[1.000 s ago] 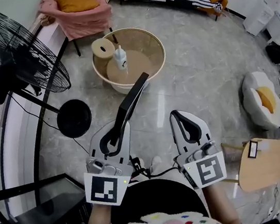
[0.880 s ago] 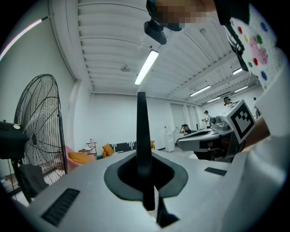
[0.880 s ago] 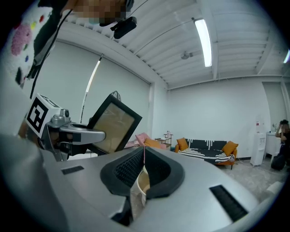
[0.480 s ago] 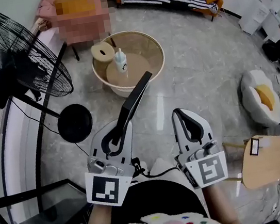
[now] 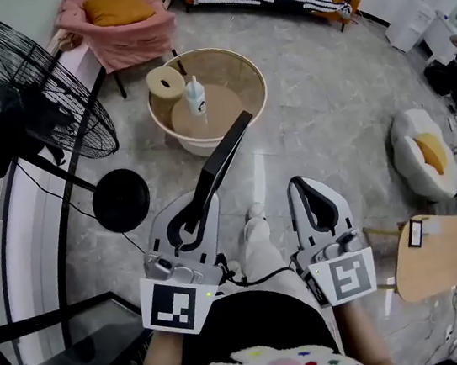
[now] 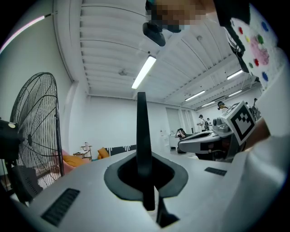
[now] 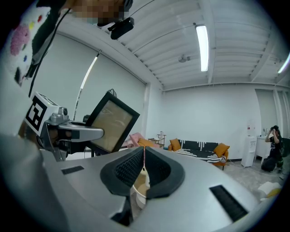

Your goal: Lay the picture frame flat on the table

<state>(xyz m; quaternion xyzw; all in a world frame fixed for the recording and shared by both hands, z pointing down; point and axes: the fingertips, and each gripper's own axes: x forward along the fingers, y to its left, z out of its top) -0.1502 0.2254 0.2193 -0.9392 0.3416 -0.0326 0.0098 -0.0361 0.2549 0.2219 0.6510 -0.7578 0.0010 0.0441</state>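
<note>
1. At the far left of the head view stands a tall black wire-caged pedestal fan, well apart from the work.
2. Lower centre-left, the left gripper is clamped on the lower end of a thin black picture frame. In the left gripper view the frame rises between the pinched jaws as a dark blade, seen edge-on.
3. The frame's long axis slants from that claw up and to the right. Its far end points at the near rim of the round beige tub-shaped table in the upper middle. So the table lies ahead of the claw, along the frame's own line. I'd judge the frame has to be carried forward and tipped over until its face lies level.
4. The right gripper view shows the frame's face: a black border round a tan-brown panel, tilted, held in the air and touching no table.
5. A pale ring-shaped roll and a small white bottle stand on the table's left part, so the wood to their right looks the likelier landing spot.
6. Lower centre-right, the right gripper has its jaws pressed together on nothing. It sits beside the left one, which is the hand nearer the frame.
7. At the right edge is a small round wooden side table, off to the side of the frame's line.
</note>
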